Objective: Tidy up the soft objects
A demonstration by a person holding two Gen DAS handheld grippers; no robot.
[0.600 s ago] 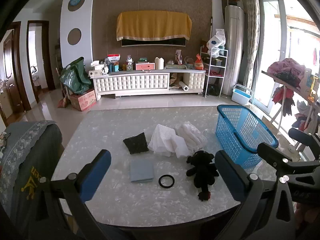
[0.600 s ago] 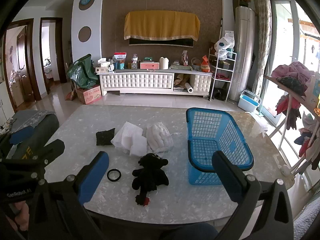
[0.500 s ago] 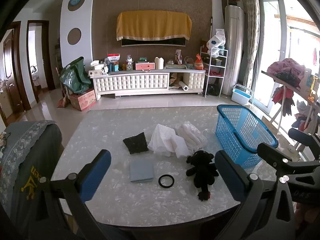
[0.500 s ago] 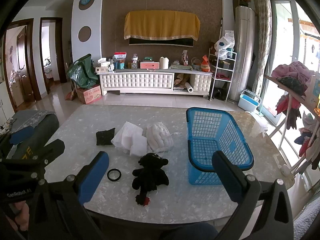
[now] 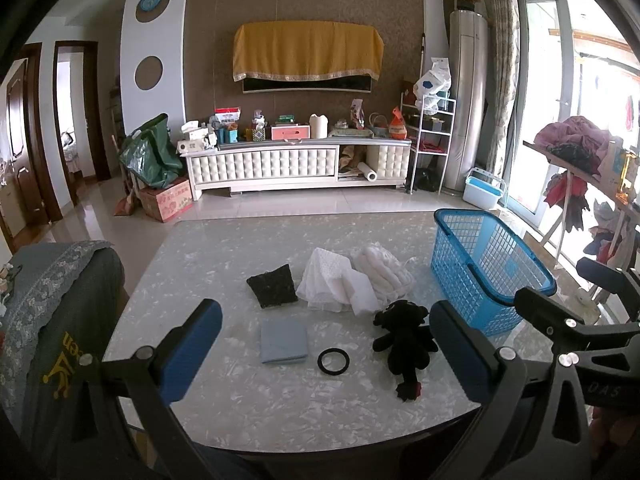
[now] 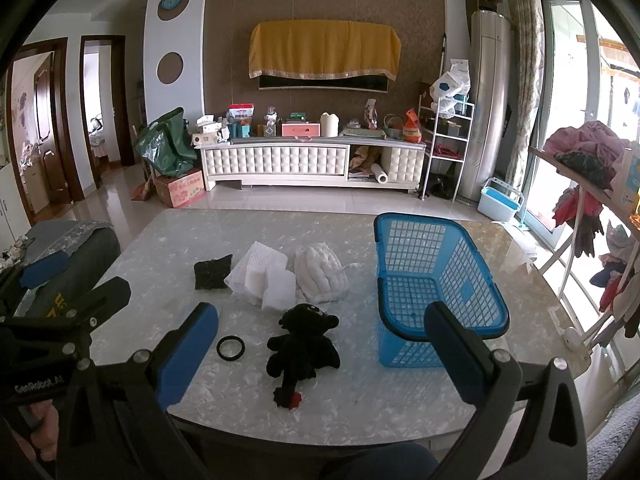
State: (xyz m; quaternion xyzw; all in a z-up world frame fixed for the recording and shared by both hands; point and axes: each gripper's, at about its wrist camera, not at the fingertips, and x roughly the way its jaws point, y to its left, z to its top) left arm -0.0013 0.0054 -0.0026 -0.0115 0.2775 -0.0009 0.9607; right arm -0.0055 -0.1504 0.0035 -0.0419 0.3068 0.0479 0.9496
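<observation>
I have both grippers held above the near edge of the tabletop [image 5: 248, 408], and neither has hold of anything. The left gripper [image 5: 326, 354] has its jaws spread wide, blue pads facing each other; the right gripper [image 6: 320, 356] is spread just as wide.

Through the left wrist camera, the folded light-blue cloth [image 5: 284, 340] and the black ring [image 5: 333, 361] lie on the tabletop between my left fingers, beyond the tips and not touched. The black plush toy [image 5: 404, 338] lies just inside the right-hand finger of that gripper, sprawled with a small red patch at its near end. Farther toward the middle of the tabletop sit the black lacy cloth [image 5: 274, 285], the white perforated cloth [image 5: 334, 286] and the white ribbed bundle [image 5: 384, 272]; the two white pieces touch each other, the black one is just beside them.

Through the right wrist camera the plush toy lies between my right fingers, apart from both. The ring is just beside the left-hand finger there. The blue basket [image 6: 434, 276] stands toward the right edge of the tabletop, upright with an open mesh wall, and nothing shows inside it. The right-hand finger overlaps its near corner in view; I cannot tell whether they touch.
</observation>
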